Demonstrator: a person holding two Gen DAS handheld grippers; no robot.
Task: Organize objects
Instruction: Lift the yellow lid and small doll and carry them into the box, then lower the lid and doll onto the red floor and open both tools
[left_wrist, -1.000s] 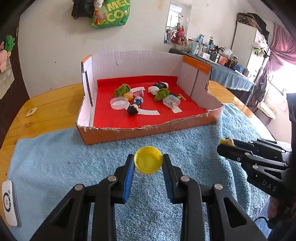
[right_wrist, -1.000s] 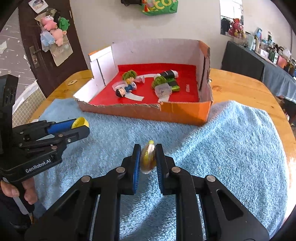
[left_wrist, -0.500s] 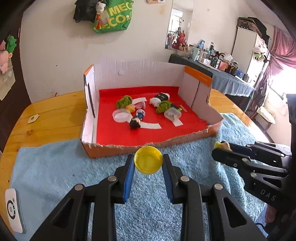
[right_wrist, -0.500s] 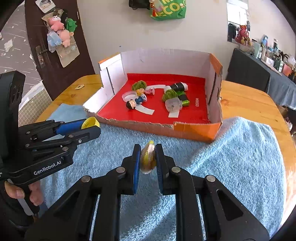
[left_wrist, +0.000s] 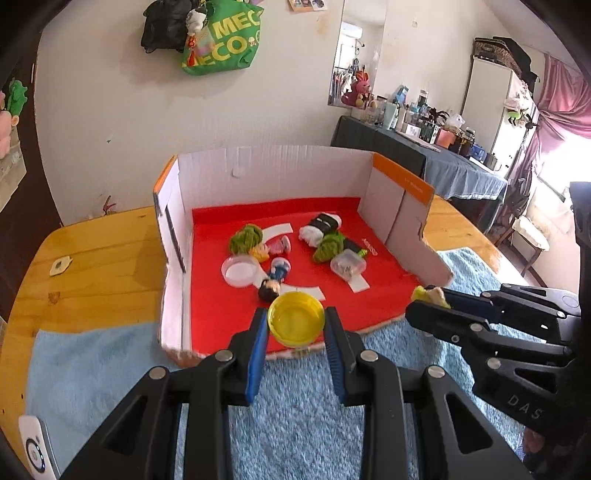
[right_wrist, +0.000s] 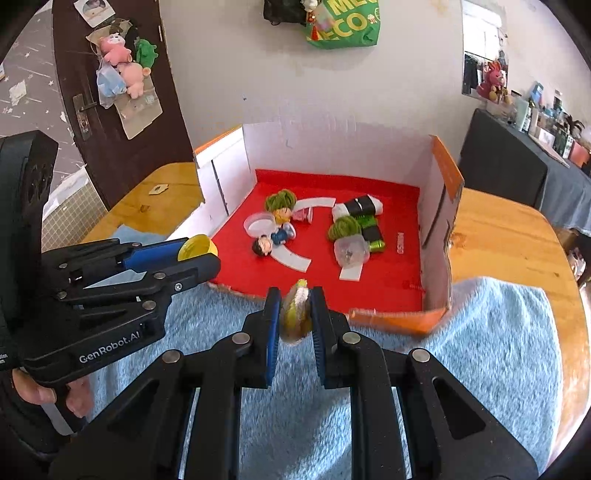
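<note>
I've got my left gripper (left_wrist: 295, 325) clamped on the yellow cap (left_wrist: 296, 318), my right gripper (right_wrist: 295, 314) pinching a small yellow-white toy (right_wrist: 296, 314), both at the near lip of the cardboard box (left_wrist: 273, 173). Risk: clipping that torn lip. Deeper inside the box, a figurine (left_wrist: 274, 282) and clear lid (left_wrist: 239, 270) crowd my drop spot.

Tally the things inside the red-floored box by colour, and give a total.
Green tufts: 2
Clear lids: 2
Black-and-white rolls: 1
Green-and-black rolls: 1
Blue figures: 1
Pink-and-yellow figures: 1
White strips: 3
Total: 11
</note>
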